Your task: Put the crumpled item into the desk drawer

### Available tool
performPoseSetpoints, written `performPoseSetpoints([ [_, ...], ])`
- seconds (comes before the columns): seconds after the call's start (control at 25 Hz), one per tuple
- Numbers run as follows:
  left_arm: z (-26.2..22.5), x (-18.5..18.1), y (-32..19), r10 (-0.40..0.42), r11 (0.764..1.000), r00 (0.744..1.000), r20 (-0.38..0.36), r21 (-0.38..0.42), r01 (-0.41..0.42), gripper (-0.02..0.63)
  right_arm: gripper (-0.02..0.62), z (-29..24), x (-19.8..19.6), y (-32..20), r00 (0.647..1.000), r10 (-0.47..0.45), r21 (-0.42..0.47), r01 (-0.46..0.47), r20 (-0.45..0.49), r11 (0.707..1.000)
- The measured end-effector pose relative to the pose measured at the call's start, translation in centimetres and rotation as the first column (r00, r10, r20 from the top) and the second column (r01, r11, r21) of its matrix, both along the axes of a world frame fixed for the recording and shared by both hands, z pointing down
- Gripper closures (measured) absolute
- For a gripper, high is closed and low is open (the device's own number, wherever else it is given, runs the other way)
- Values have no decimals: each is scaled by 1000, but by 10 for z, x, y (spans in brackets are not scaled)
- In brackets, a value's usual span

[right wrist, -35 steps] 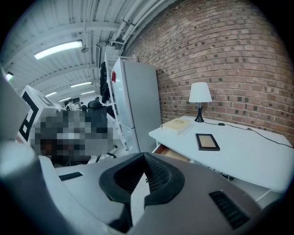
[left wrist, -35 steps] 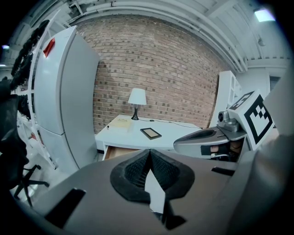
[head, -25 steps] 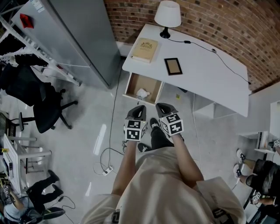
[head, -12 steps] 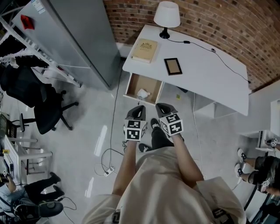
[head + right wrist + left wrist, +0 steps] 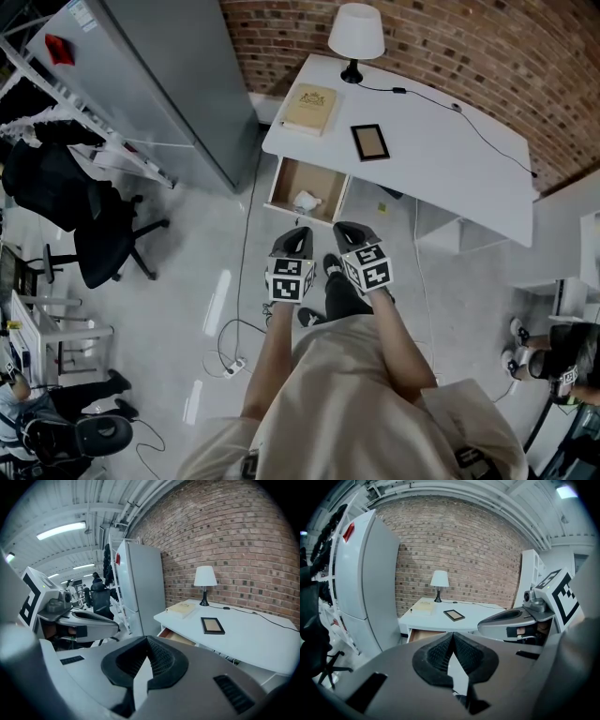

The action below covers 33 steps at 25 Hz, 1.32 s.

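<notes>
The crumpled white item (image 5: 305, 200) lies inside the open wooden drawer (image 5: 286, 178) under the left end of the white desk (image 5: 441, 169). My left gripper (image 5: 300, 232) and right gripper (image 5: 346, 229) are side by side above the floor, a little short of the drawer front, both pointing at it. In the left gripper view the pads (image 5: 439, 654) meet with nothing between them, so the left gripper (image 5: 452, 638) is shut. The right gripper (image 5: 147, 643) is likewise shut and empty. From both gripper views only the drawer's edge (image 5: 174, 637) shows; the item is hidden.
On the desk stand a lamp (image 5: 355, 33), a book (image 5: 310, 97) and a framed picture (image 5: 370, 142); a cable (image 5: 487, 141) runs across it. A tall grey cabinet (image 5: 169, 84) rises left of the desk. An office chair (image 5: 98, 234) and floor cables (image 5: 230, 347) lie to the left.
Both grippers stay where they were. Only people at the frame's lower left and right edges have shifted.
</notes>
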<state>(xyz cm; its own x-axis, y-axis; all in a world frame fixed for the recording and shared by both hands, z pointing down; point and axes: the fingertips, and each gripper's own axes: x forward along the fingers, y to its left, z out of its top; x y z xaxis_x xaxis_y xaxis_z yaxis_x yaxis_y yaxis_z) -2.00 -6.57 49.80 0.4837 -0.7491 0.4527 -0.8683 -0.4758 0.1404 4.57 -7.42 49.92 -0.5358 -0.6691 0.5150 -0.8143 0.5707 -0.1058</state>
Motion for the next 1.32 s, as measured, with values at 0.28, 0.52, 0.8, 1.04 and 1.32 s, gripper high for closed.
performPoseSetpoints([
  [0.28, 2, 5, 1, -5, 1000, 1000, 0, -2, 5, 589, 571, 3, 8, 2, 1000, 0, 8, 0, -8, 1000],
  [0.52, 0, 3, 3, -2, 1000, 1000, -1, -9, 2, 590, 571, -1, 6, 2, 1000, 4, 8, -4, -11, 1000],
  [0.8, 3, 2, 4, -7, 1000, 1000, -4, -7, 7, 590, 571, 4, 1, 4, 1000, -11, 8, 11, -15, 1000],
  [1.04, 2, -2, 3, -14, 1000, 1000, -8, -8, 14, 590, 571, 4, -2, 3, 1000, -18, 7, 18, -22, 1000],
  [1.32, 4, -5, 4, -13, 1000, 1000, -8, -10, 13, 589, 571, 4, -5, 3, 999, -23, 11, 23, -29, 1000],
])
